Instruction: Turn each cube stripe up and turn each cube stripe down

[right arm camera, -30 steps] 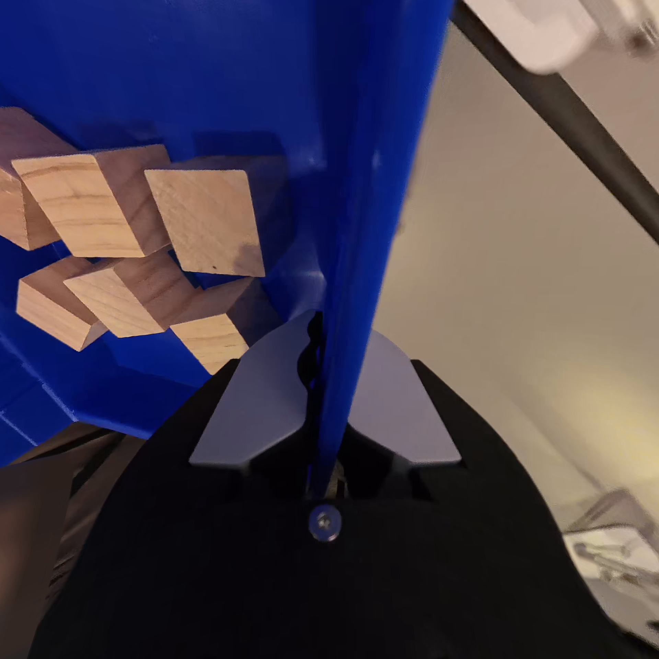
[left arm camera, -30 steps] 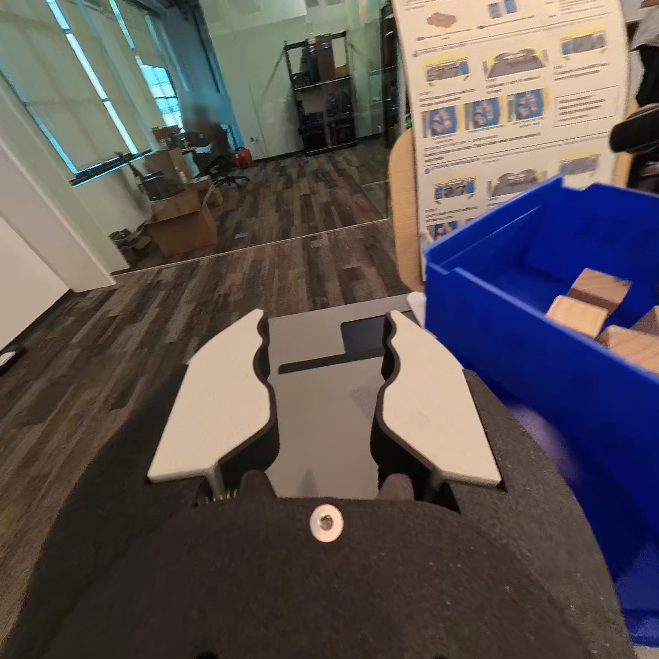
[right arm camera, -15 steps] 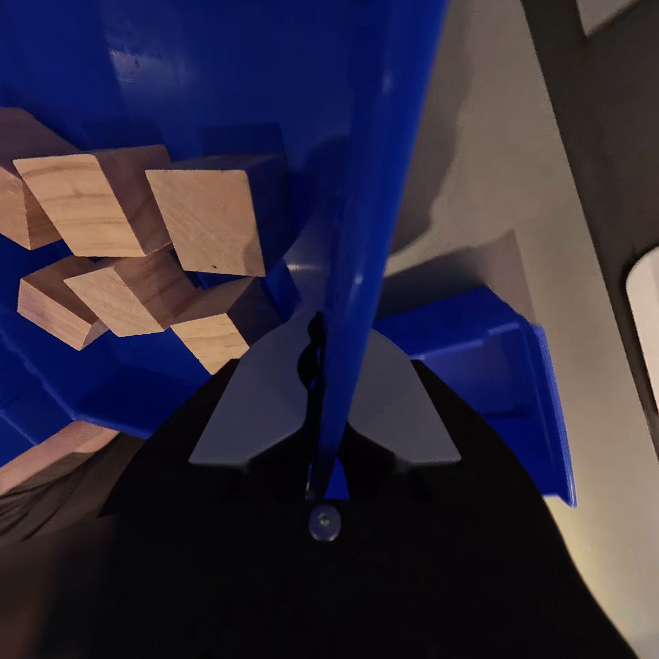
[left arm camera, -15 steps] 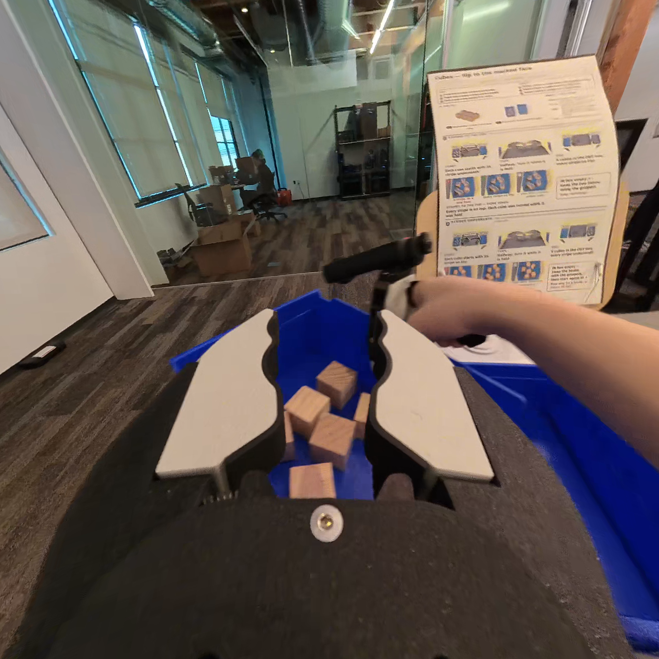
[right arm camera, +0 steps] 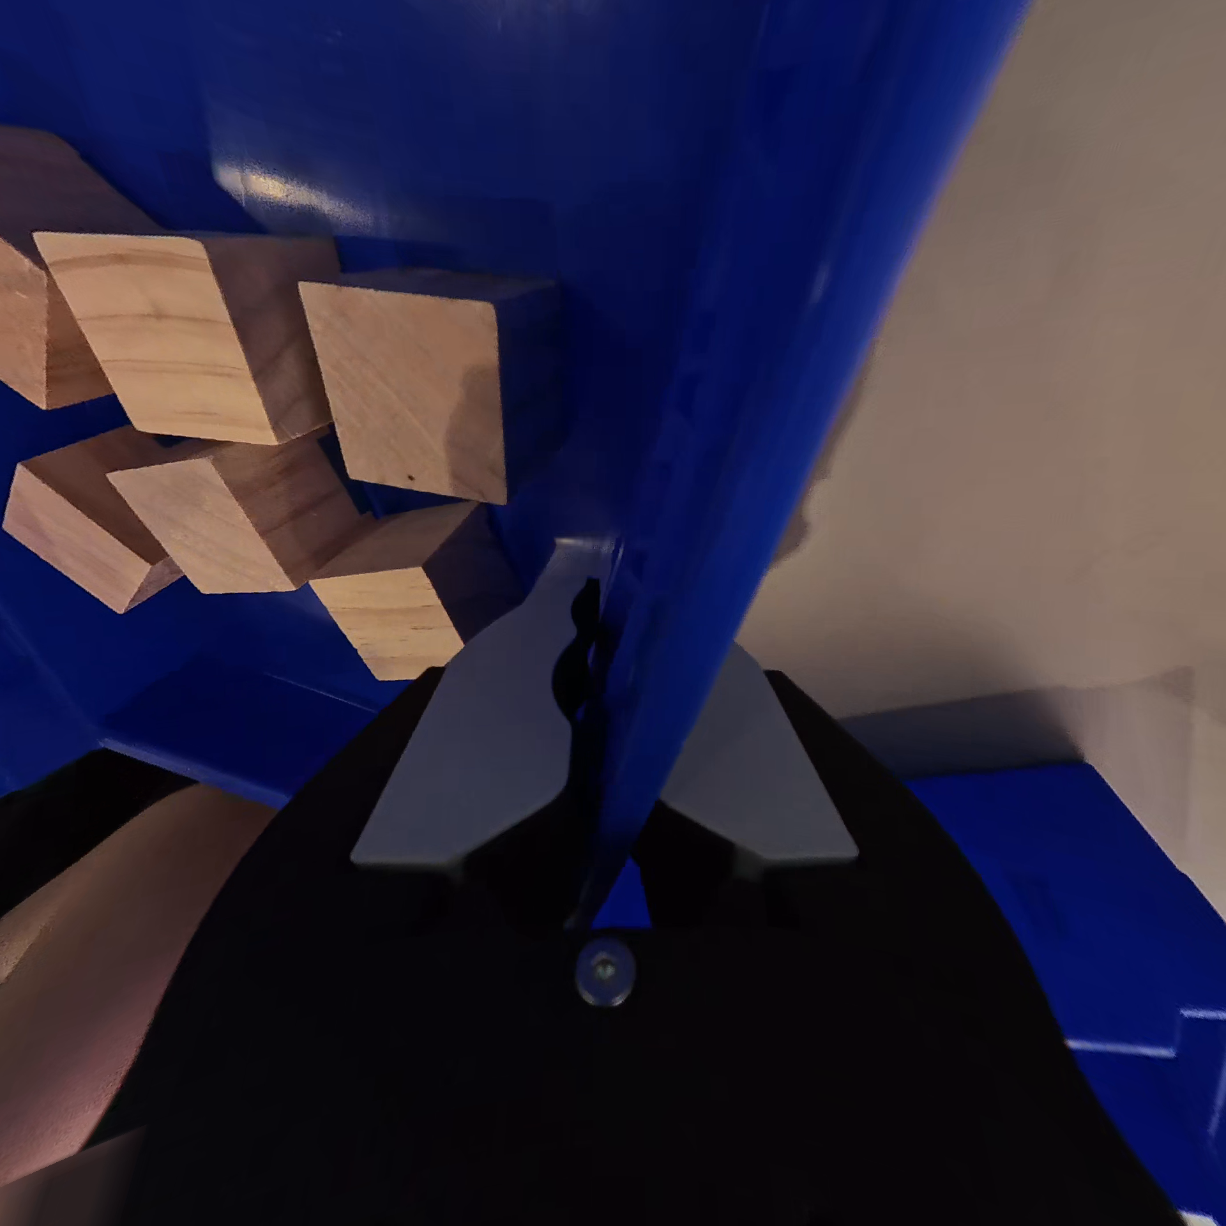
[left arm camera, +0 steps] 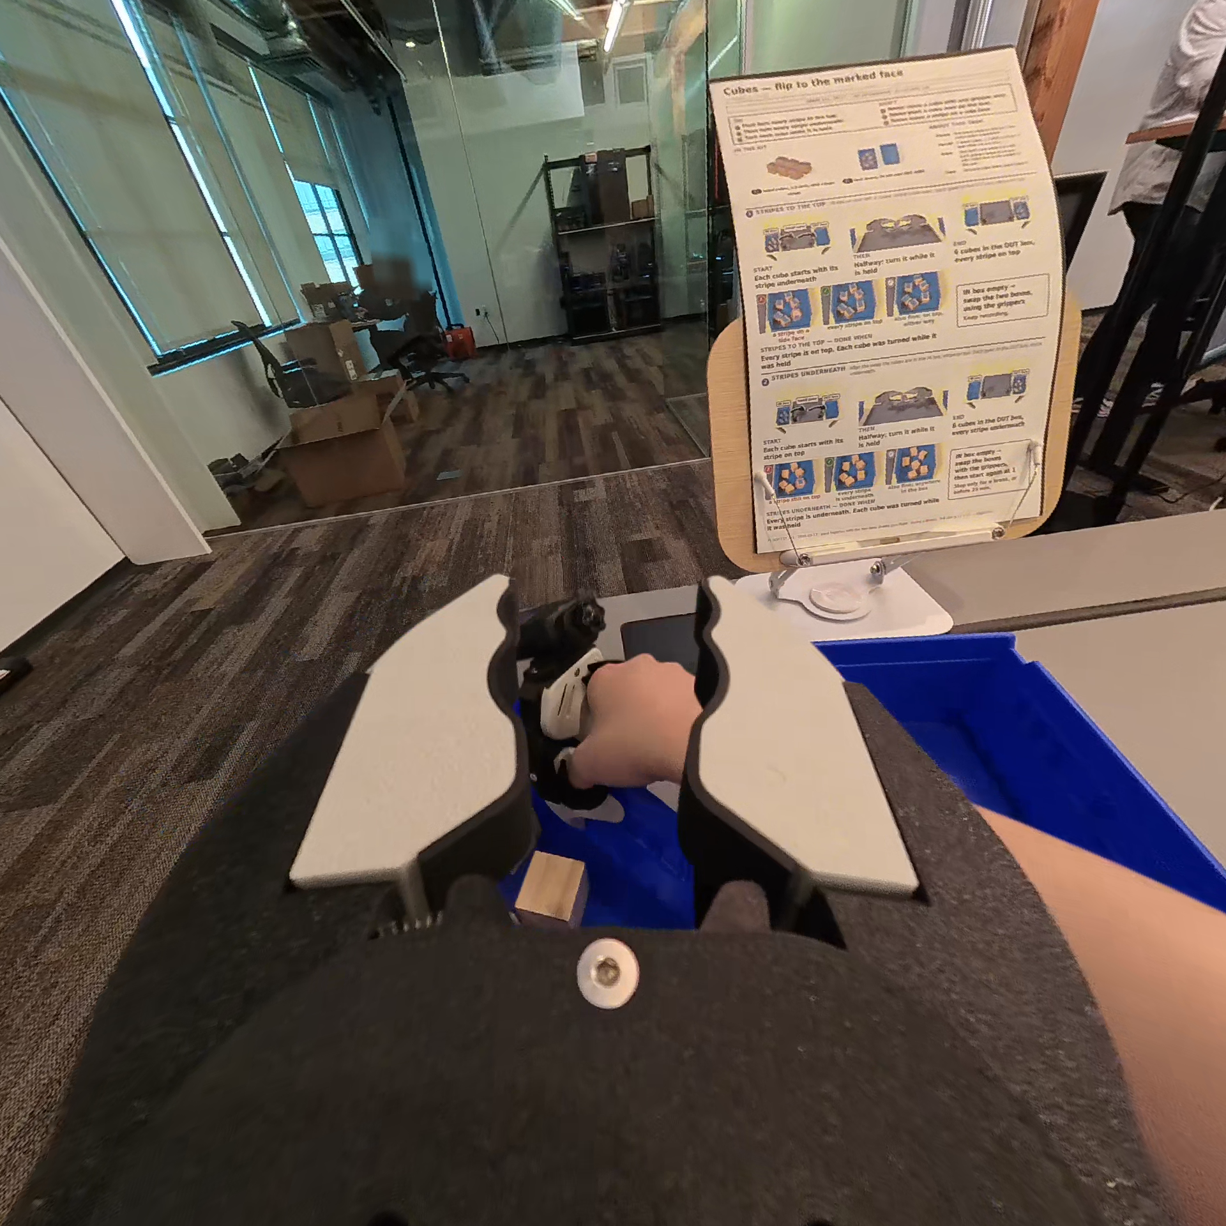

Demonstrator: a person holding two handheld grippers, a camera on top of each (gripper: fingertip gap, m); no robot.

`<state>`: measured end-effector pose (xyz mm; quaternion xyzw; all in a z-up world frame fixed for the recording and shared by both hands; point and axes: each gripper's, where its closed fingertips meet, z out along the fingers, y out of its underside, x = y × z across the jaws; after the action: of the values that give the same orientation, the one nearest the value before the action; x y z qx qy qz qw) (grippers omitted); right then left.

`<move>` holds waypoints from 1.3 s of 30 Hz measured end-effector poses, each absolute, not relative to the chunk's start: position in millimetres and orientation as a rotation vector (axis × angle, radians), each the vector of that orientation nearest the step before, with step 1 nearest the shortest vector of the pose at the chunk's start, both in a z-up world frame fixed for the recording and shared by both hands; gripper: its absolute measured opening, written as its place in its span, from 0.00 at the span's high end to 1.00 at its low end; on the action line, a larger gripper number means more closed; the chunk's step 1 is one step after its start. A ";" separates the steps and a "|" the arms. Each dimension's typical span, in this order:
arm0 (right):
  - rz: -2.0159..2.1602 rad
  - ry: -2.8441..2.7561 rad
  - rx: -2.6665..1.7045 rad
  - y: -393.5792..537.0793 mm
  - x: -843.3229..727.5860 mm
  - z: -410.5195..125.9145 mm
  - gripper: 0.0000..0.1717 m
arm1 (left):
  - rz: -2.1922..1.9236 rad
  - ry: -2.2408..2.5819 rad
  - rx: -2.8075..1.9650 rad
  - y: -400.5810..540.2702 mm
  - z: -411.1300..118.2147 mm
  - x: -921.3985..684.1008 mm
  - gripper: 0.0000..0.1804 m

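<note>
My right gripper (right arm camera: 610,597) is shut on the side wall of a blue bin (right arm camera: 696,398), one finger inside and one outside. Several plain wooden cubes (right arm camera: 405,385) lie packed together inside this bin; no stripe shows on the faces I see. My left gripper (left arm camera: 607,597) is open and empty above the same bin (left arm camera: 617,856). Between its fingers I see a hand (left arm camera: 637,723) on the right gripper's body (left arm camera: 564,670) and one wooden cube (left arm camera: 550,895) below.
A second blue bin (left arm camera: 995,743) stands to the right on the grey table (left arm camera: 1094,597) and shows no cubes; it also appears in the right wrist view (right arm camera: 1061,862). A printed sheet on a wooden stand (left arm camera: 882,298) stands behind. A forearm (left arm camera: 1128,962) crosses at right.
The right gripper has kept its hold on the bin wall and carried the cube bin from the right side to below my left gripper. The second bin has come into view.
</note>
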<state>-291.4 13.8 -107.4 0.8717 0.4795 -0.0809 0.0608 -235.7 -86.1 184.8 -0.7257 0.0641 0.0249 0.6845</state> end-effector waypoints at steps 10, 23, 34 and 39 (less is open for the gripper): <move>-0.312 1.481 2.692 17.5 -271.7 -126.2 0.91 | 0.044 0.224 -1.660 -80.9 177.0 -215.7 0.71; 0.197 0.963 3.606 49.0 28.8 -13.7 0.63 | 0.013 0.273 -1.652 -87.4 179.1 -199.9 0.69; -0.160 0.730 3.137 -14.0 75.1 -123.7 0.79 | 0.130 0.348 -1.687 -83.6 168.6 -176.0 0.70; -0.233 0.744 3.143 -6.1 112.9 -121.4 0.94 | 0.141 0.353 -1.742 -76.4 158.2 -179.2 0.70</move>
<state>112.9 -6.1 -121.4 0.9694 0.2296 -0.0719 -0.0481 -179.2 -76.4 158.2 -0.7603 0.1538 0.0613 0.6281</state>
